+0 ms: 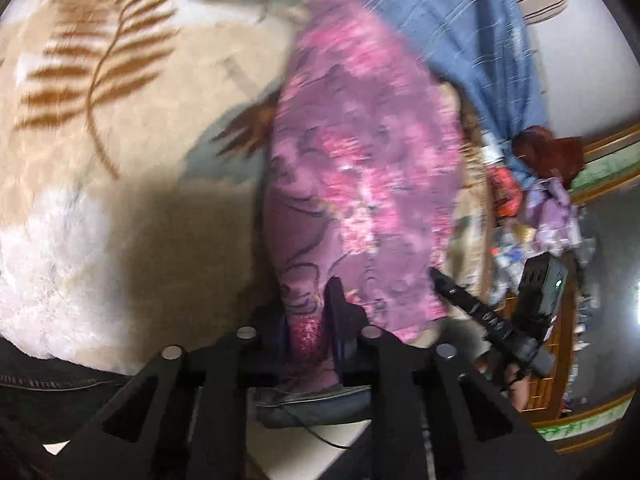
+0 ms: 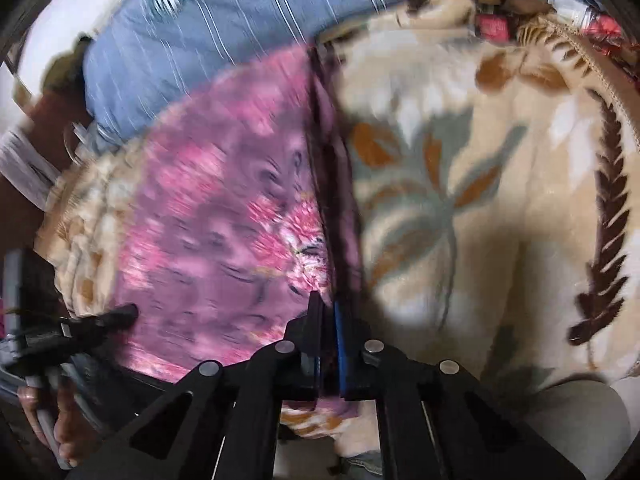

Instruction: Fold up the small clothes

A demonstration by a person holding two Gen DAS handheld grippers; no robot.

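A pink and purple flowered garment (image 1: 360,168) lies stretched over a beige fleece blanket (image 1: 100,160) printed with brown leaves. Its near end is bunched between the fingers of my left gripper (image 1: 308,304), which is shut on the cloth. In the right wrist view the same garment (image 2: 208,208) spreads to the left. Its dark hem (image 2: 324,152) runs straight into my right gripper (image 2: 326,302), which is shut on that edge. Each gripper shows in the other's view: the right gripper (image 1: 436,274) at the garment's right corner, the left gripper (image 2: 130,312) at its left corner.
A blue striped cloth (image 1: 440,20) lies beyond the garment, also the blue cloth (image 2: 220,12). A heap of mixed clothes (image 1: 540,208) sits at the right beside a wood and green frame (image 1: 600,168). A person's hand (image 2: 44,412) holds the left gripper's handle.
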